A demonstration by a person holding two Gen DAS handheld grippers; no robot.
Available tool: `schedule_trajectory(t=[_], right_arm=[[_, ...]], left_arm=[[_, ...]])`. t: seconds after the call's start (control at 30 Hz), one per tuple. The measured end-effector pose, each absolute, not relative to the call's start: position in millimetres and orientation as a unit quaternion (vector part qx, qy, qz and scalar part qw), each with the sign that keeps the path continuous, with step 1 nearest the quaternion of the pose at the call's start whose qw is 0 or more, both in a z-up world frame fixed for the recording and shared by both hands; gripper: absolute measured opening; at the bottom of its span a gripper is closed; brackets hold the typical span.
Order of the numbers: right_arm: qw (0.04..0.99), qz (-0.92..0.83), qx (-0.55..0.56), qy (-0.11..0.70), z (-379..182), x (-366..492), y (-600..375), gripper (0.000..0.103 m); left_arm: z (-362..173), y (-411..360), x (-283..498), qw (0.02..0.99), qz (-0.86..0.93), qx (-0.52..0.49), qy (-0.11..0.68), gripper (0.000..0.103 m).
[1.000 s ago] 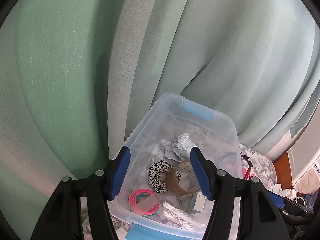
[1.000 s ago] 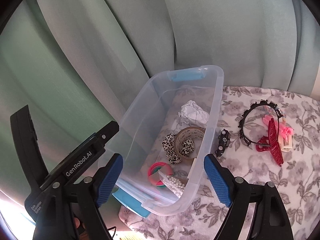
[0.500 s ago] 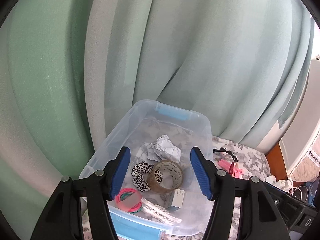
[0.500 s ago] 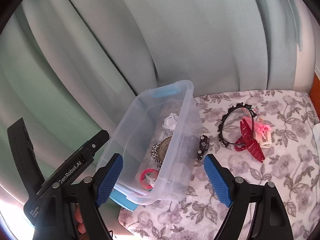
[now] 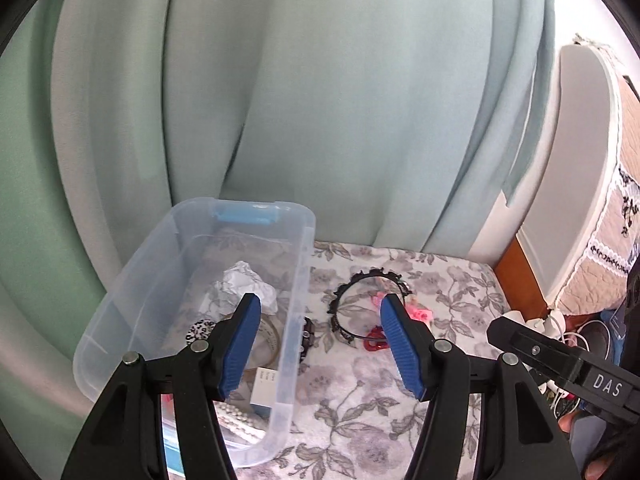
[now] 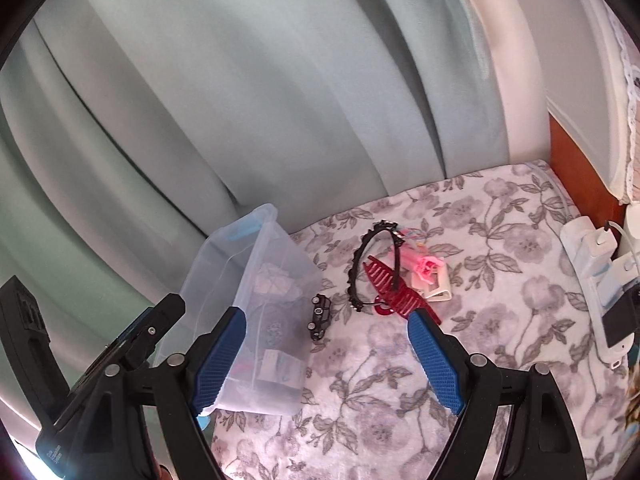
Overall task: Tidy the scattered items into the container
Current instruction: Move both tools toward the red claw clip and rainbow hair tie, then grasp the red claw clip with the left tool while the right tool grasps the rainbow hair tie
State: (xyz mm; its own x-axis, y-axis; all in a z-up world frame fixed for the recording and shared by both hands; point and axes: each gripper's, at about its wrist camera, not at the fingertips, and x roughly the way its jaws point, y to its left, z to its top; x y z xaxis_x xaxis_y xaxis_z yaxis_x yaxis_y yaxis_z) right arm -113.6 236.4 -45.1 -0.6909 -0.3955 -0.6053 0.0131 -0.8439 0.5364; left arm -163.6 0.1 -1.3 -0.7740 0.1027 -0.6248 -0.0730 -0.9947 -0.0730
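A small black toy car [image 6: 320, 317] is lying on the floral cloth [image 6: 400, 380] just beside the right-hand wall of the clear plastic bin [image 6: 256, 280], its long axis running roughly away from me, parallel to that wall. A little further right, apart from the car, a black beaded headband [image 6: 362, 268] is resting in a loose pile with a red claw clip [image 6: 394, 284] and some pink and white clips [image 6: 430, 276]; these are all sitting outside the bin. Inside it I am seeing crumpled paper [image 5: 248, 284], a leopard-print scrunchie [image 5: 202, 330], a tape roll [image 5: 270, 340], a string of pearl beads [image 5: 236, 424] and a small box [image 5: 262, 390].

The right gripper [image 6: 326, 360] is hanging above the cloth with its blue pads spread wide and nothing between them; the car is lying ahead of it, almost centred in the gap and slightly to the left. The left gripper [image 5: 320, 344] is likewise standing wide apart and empty, straddling the bin's right wall, with the car just ahead behind that wall's edge. I would judge the right one better placed: its approach to the car is unobstructed, and closing across the car's narrow width would suit how the pads are lined up now.

Behind everything, pale green curtains [image 6: 280, 80] are hanging down to the cloth.
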Motion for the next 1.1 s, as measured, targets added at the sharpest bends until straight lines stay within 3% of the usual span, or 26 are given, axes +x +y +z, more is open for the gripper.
schedule_trajectory(t=[0.53, 0.87, 1.1], right_arm=[[0.076, -0.855, 0.425, -0.288, -108.2, -140.0, 300.6, 0.086], [0.073, -0.837, 0.459, -0.288, -145.5, -172.5, 309.0, 0.086], [0.070, -0.830, 0.473, -0.289, -164.7, -191.4, 318.4, 0.086]], left_arm=[[-76.7, 76.2, -201.2, 0.098, 0.899, -0.427, 0.007, 0.064], [-115.7, 78.5, -254.5, 0.096, 0.889, -0.446, -0.035, 0.063], [-137.8, 83.8, -282.4, 0.102, 0.885, -0.451, -0.052, 0.053]])
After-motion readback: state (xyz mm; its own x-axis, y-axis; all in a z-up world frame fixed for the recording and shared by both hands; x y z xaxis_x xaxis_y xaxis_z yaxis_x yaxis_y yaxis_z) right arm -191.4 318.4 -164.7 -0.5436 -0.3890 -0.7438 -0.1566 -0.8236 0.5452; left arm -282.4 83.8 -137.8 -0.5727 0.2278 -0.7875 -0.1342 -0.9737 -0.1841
